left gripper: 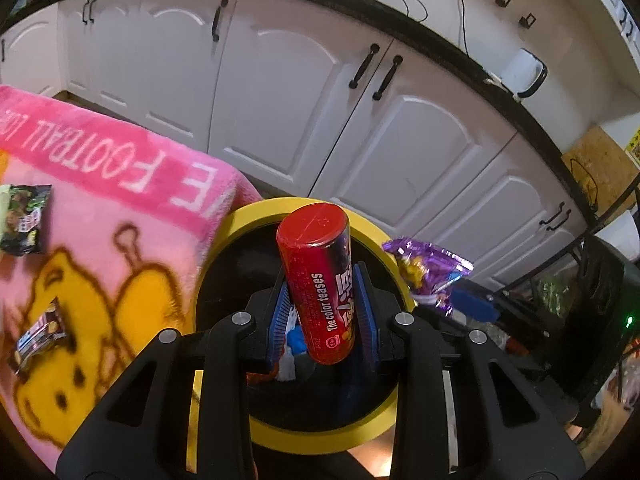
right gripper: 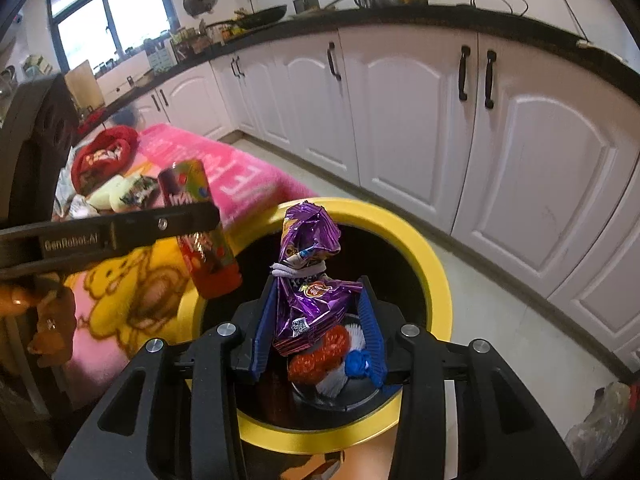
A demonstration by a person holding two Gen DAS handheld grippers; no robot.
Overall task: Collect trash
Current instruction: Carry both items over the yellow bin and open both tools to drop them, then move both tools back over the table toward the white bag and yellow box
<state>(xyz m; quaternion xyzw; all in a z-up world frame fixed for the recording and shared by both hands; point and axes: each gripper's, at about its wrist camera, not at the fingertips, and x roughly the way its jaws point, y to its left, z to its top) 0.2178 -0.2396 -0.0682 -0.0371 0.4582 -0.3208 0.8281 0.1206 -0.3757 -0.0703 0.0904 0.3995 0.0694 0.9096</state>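
Hanging over the black mouth of the yellow-rimmed bin [left gripper: 224, 236], the left gripper [left gripper: 324, 312] has its blue pads clamped on a red snack tube [left gripper: 320, 284], whose long axis runs along the fingers and slants forward, red cap end away from the hand. Just beside it, the right gripper [right gripper: 320, 320] is closed on a crumpled purple wrapper [right gripper: 310, 276], which stands roughly upright, twisted top pointing up, above the red, white and blue rubbish already inside. More wrappers lie on the pink blanket [left gripper: 104, 216] touching the bin.
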